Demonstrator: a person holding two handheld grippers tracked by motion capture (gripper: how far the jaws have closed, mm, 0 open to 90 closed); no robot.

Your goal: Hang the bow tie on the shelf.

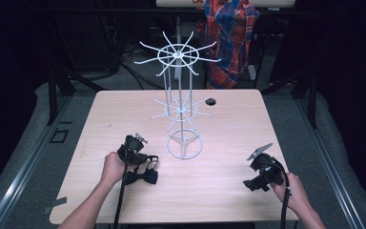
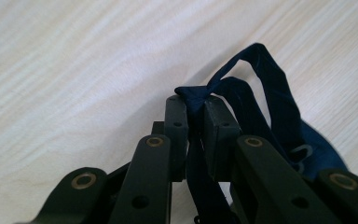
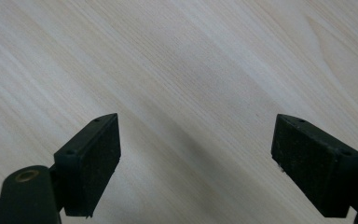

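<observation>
A dark navy bow tie point(image 1: 142, 177) lies on the light wooden table point(image 1: 124, 109) near the front left, with its strap looping up point(image 2: 270, 88). My left gripper point(image 1: 148, 163) is shut on the strap point(image 2: 196, 100), the fabric pinched between its two pads just above the tabletop. A white wire stand point(image 1: 183, 112) with two tiers of radiating hooks rises from a ring base at the table's middle, just right of the left gripper. My right gripper point(image 1: 250, 183) hovers over bare wood at the front right, its jaws wide apart point(image 3: 196, 158) with nothing between them.
A small dark hole point(image 1: 211, 101) marks the table top behind the stand. A plaid shirt point(image 1: 228, 38) hangs beyond the far edge. Dark frame legs and cables stand around the table on grey floor.
</observation>
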